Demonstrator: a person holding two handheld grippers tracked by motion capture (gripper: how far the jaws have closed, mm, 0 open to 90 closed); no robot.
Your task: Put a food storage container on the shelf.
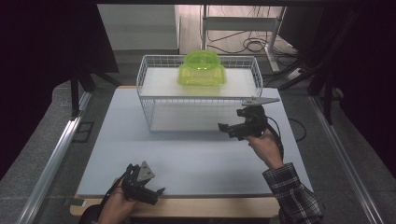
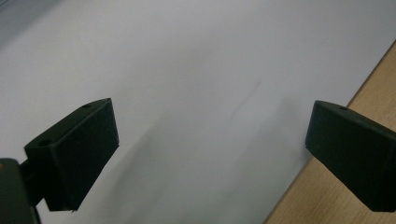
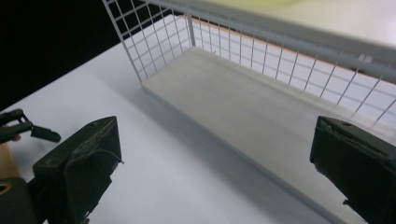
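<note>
From the high view I see my left tool (image 1: 148, 186) low at the near edge of the white-topped desk (image 1: 196, 158), held in my left hand (image 1: 114, 207), its grey three-cornered plate on top. In the left gripper view its two black jaws stand wide apart with nothing between them, over the white surface where it meets the bare wooden edge strip (image 2: 327, 196).

My right tool (image 1: 225, 129) hovers just in front of the white wire-grid two-level rack (image 1: 154, 100), held by my right hand (image 1: 266, 147), which comes out of a dark plaid sleeve (image 1: 292, 196). In the right gripper view its jaws are also spread wide and empty, pointing at the rack's lower level, a pale flat board (image 3: 243, 107) inside the wire walls. The left tool shows small at the left edge of that view (image 3: 28, 130).

On the rack's upper shelf, toward the back and near the middle, sits a translucent lime-green plastic container (image 1: 201, 69), rounded on top and wider at its base. It is well apart from both tools.

I can read no brand, label or writing on the container, the rack or the tools.

Black cables (image 1: 247, 44) lie on the floor beyond the desk.
</note>
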